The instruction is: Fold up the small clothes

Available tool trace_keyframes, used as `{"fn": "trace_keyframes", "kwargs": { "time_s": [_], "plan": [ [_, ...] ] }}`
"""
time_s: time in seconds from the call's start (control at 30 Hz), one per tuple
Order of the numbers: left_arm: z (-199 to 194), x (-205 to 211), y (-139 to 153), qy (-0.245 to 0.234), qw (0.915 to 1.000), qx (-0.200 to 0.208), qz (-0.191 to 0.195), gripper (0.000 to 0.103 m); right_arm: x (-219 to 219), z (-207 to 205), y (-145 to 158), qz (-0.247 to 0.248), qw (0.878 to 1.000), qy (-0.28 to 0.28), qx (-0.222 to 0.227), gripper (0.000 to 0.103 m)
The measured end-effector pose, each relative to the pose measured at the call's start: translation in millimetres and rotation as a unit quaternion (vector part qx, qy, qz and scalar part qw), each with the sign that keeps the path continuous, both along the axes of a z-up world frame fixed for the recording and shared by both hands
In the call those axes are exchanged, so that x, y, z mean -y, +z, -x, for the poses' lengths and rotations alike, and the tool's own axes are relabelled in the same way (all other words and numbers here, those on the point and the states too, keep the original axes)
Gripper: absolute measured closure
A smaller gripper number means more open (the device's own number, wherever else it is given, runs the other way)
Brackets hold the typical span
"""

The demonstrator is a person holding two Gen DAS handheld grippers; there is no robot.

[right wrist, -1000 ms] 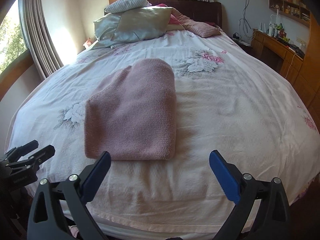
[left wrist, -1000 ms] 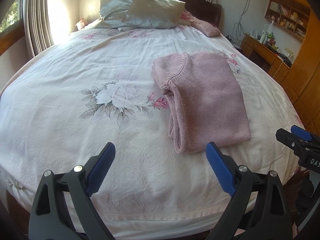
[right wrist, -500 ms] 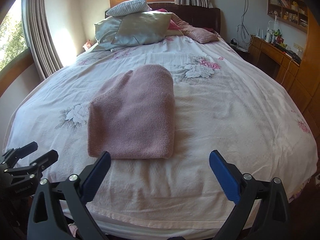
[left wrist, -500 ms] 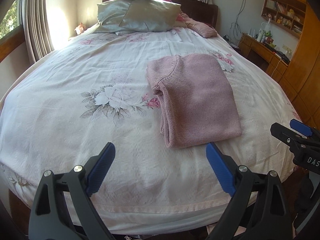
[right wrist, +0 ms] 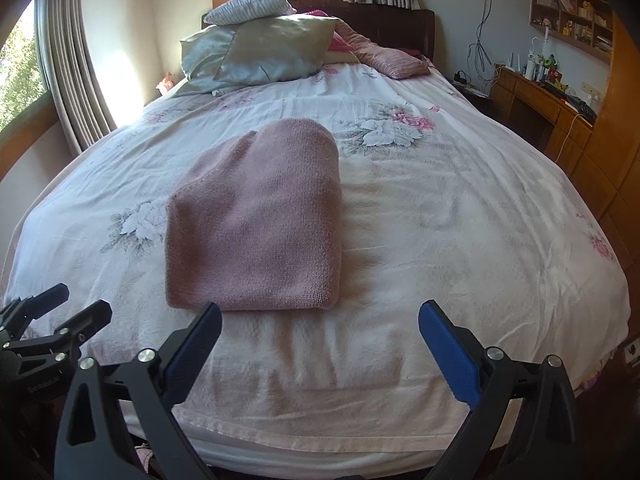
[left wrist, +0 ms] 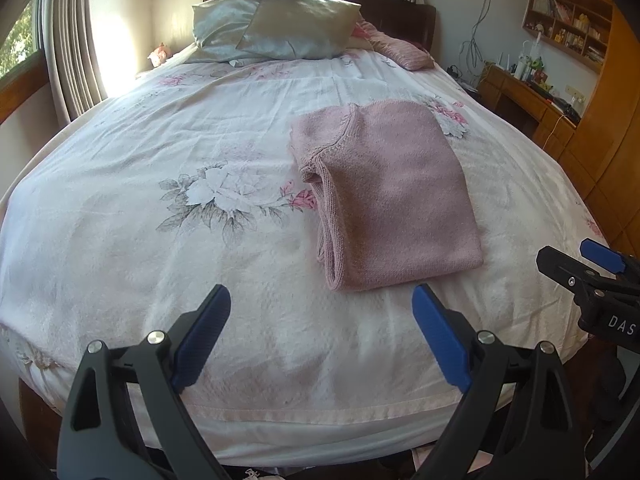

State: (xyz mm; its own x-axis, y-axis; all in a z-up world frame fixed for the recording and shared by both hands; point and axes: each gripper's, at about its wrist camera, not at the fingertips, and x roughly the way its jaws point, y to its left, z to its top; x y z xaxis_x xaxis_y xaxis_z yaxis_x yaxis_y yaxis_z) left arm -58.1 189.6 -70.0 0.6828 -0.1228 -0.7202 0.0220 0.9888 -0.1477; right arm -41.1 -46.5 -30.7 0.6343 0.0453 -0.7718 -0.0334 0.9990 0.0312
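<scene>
A pink knitted sweater [left wrist: 392, 192] lies folded into a flat rectangle on the white floral bedspread [left wrist: 180, 240]; the right wrist view shows it as the same pink sweater [right wrist: 260, 228] left of centre. My left gripper [left wrist: 320, 320] hovers open near the foot of the bed, short of the sweater, with nothing between its blue pads. My right gripper [right wrist: 320, 340] is also open and empty, just short of the sweater's near edge. Each gripper shows at the edge of the other's view: the right gripper [left wrist: 580, 264] and the left gripper [right wrist: 68, 304].
Several pillows [right wrist: 264, 44] are piled at the headboard. A wooden desk [right wrist: 548, 108] with small items and shelves stands along the right wall. Curtains [right wrist: 72, 72] and a window are on the left. The bed's foot edge [left wrist: 304, 420] lies just below the grippers.
Both grippers have drawn back toward the foot of the bed and risen a little, so the sweater looks farther off. The sweater has not moved and both grippers stay open.
</scene>
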Motion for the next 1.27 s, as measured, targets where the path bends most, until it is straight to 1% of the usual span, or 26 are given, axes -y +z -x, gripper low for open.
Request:
{"fn": "trace_keyframes", "kwargs": {
  "time_s": [0.43,0.7,1.27],
  "plan": [
    [-2,2,-3,-0.002,1.0000,-0.006,-0.003,0.012,1,-4,-6,-0.008,1.000,0.004,-0.008,0.004],
    [-3,1,-4,0.000,1.0000,-0.008,-0.002,0.011,0,-6,-9,0.001,1.000,-0.001,-0.013,0.004],
    [-3,1,-5,0.001,1.0000,-0.008,-0.003,0.011,7,-10,-13,0.000,1.000,-0.009,-0.024,0.004]
  ]
}}
